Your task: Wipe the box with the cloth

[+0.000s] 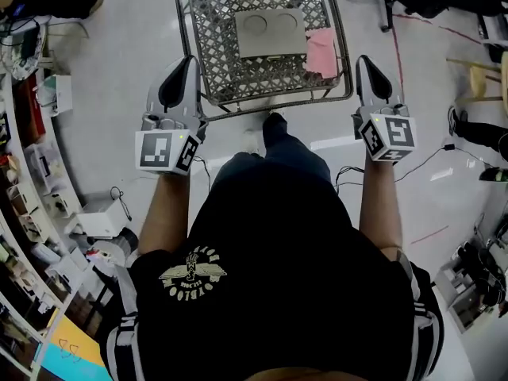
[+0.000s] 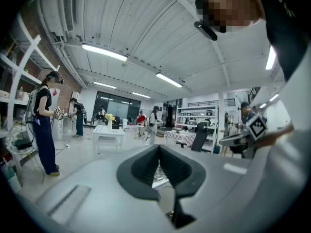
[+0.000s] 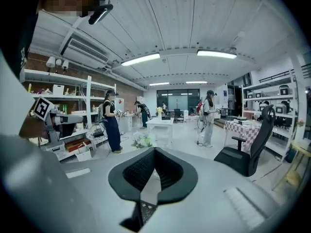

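Approach step: left gripper [image 1: 189,62] and right gripper [image 1: 364,62] hang before the table [image 1: 286,98], jaws together, empty. Next: open one and grab the cloth [image 1: 321,51] beside the box [image 1: 271,32].

Read as a big open-plan robotics lab, not a home or shop. Bare ribbed ceiling with strip lights [image 3: 140,58] and a wall AC unit [image 3: 82,50], plus a brick wall [image 2: 46,57]. Pale glossy floor [image 1: 119,70] had loose cables [image 1: 425,161] trailing across it. White racks [image 3: 58,98] along the walls were loaded with boxes and kit. White benches [image 2: 108,132] and a black office chair [image 3: 248,152] were scattered about. Several people [image 2: 43,125] stood around wearing head rigs, one with a backpack.
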`<action>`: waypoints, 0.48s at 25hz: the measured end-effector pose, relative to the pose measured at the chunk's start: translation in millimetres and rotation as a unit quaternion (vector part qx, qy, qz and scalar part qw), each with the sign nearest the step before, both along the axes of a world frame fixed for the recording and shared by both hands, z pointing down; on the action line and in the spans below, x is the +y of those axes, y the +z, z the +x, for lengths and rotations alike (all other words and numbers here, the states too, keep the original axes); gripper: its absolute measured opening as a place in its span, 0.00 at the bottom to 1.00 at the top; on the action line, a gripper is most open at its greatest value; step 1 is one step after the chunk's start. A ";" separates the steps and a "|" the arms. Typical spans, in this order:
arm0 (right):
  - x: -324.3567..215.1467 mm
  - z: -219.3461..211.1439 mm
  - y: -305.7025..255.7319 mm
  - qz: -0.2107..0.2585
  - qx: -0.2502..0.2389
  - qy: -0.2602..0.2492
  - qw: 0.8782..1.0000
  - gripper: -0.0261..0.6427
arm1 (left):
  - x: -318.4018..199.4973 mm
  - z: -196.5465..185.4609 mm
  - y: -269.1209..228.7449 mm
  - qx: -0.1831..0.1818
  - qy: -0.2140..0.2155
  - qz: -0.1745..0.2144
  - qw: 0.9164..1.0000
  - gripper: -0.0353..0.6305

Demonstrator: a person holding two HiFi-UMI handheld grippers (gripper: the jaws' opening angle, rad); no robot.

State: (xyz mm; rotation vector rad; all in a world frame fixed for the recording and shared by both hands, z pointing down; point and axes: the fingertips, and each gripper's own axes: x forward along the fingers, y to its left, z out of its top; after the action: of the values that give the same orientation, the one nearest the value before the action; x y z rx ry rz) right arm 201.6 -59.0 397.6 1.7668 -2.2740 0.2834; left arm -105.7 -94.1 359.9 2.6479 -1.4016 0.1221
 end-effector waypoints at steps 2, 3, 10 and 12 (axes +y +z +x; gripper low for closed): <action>-15.2 9.0 23.3 -0.022 -0.001 0.000 1.000 0.05 | -11.4 7.2 9.8 -0.006 0.000 -0.004 1.000 0.05; -22.7 13.4 35.7 -0.033 -0.002 -0.001 0.999 0.05 | -17.1 10.7 16.1 -0.010 0.001 -0.007 1.000 0.05; -66.6 46.4 141.3 -0.128 -0.003 -0.003 0.992 0.10 | -50.9 31.2 55.2 -0.018 -0.011 -0.043 0.999 0.05; -72.9 54.5 175.4 -0.162 -0.001 -0.005 0.987 0.13 | -56.2 36.1 62.9 -0.021 -0.014 -0.051 0.998 0.05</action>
State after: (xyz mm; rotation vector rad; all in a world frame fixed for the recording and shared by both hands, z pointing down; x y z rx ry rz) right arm 256.1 -131.9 573.0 1.5874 -2.0935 0.6146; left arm -69.7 -150.3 422.7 2.5563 -1.4045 0.2398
